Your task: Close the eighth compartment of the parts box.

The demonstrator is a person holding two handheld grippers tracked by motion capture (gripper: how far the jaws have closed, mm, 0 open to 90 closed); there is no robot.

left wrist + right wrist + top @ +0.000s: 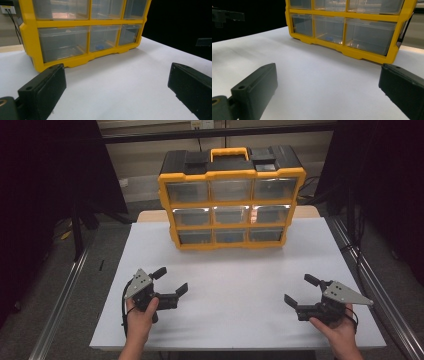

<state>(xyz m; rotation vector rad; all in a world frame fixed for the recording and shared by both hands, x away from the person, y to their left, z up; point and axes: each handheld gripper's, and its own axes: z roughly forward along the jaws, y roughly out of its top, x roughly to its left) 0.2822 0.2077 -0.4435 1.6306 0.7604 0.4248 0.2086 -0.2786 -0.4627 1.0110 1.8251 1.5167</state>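
Observation:
A yellow and black drawer cabinet [230, 200] stands upright at the far middle of the white table [235, 285], with three rows of clear drawers, all pushed in. A small blue item [99, 46] lies inside the bottom middle drawer [329, 29]. My left gripper [170, 281] rests near the front left, held by a hand, jaws wide apart and empty. My right gripper [300, 290] sits at the front right, also open and empty. Both point toward the cabinet [75, 32], well short of it.
Metal frame rails [60, 295] run along both sides of the table, with dark floor beyond. A wall socket and cable [7, 11] are behind the cabinet. The table's broad white middle lies between the grippers and the cabinet [352, 27].

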